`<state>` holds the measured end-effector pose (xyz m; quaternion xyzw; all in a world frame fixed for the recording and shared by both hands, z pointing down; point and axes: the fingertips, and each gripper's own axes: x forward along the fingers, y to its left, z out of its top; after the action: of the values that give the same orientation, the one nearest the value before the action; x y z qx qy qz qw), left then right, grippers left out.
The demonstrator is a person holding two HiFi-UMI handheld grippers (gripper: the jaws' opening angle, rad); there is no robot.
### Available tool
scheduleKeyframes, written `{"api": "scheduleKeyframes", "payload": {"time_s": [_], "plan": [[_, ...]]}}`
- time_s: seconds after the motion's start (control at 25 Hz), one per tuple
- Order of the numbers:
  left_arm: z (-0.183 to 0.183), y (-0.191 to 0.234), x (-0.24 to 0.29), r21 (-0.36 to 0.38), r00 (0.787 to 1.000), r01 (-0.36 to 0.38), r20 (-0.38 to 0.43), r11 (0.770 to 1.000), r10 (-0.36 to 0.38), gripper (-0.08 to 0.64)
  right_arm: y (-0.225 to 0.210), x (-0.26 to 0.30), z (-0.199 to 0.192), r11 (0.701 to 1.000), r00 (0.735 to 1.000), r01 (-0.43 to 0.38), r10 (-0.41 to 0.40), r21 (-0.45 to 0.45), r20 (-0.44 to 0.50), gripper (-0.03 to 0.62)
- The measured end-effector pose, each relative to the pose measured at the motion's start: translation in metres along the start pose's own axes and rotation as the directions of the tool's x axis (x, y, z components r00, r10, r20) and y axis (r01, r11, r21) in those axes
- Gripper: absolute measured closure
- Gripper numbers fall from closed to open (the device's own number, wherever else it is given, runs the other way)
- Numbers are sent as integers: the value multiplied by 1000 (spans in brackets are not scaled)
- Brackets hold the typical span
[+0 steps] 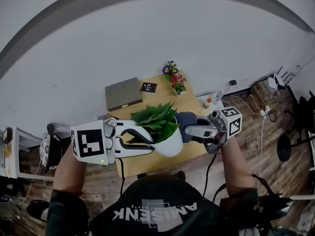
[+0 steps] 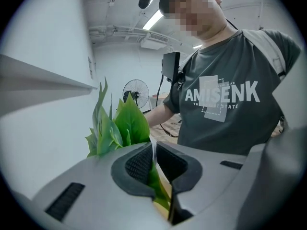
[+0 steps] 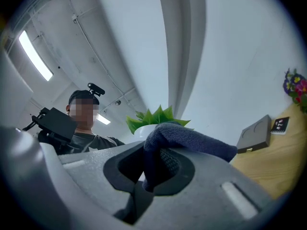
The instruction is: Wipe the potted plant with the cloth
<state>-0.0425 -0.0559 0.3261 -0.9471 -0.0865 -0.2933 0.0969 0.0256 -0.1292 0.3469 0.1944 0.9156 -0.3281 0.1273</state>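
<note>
The green-leaved plant in a round white pot (image 1: 169, 145) is over the near part of the light wooden worktop (image 1: 196, 149), between the two claws. The left claw (image 2: 154, 150) is clenched on its rim and a leaf. The right claw (image 3: 154, 163) grasps a dark blue terry cloth (image 3: 192, 140) against the plant's other side.

At centre frame we see a green-leaved plant in a glossy white round pot (image 1: 160, 122), a dark navy towelling cloth (image 1: 187, 124) at its right, over a pale honey-coloured wooden table (image 1: 160, 98).
</note>
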Motion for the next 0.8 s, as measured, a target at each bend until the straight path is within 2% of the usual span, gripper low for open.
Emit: {"api": "scheduleKeyframes", "payload": {"time_s": [0.16,0.4,0.6,0.8], "plan": [[-11,19,9,-40,999,3,32,999,-2,534,-1,-5,4,991,991,128,-126,-50,35,565],[-21,40,26,-112,999,15,43,994,-10,534,3,-11,4,947,953,300,-290,-117,89,565],[-33,56,41,-186,1000,25,7,982,-24,533,0,-11,-1,889,903,429,-419,-161,94,565],[-40,70,55,-255,1000,-8,-26,967,1,532,-8,-12,-8,812,837,546,-538,-207,99,565]]}}
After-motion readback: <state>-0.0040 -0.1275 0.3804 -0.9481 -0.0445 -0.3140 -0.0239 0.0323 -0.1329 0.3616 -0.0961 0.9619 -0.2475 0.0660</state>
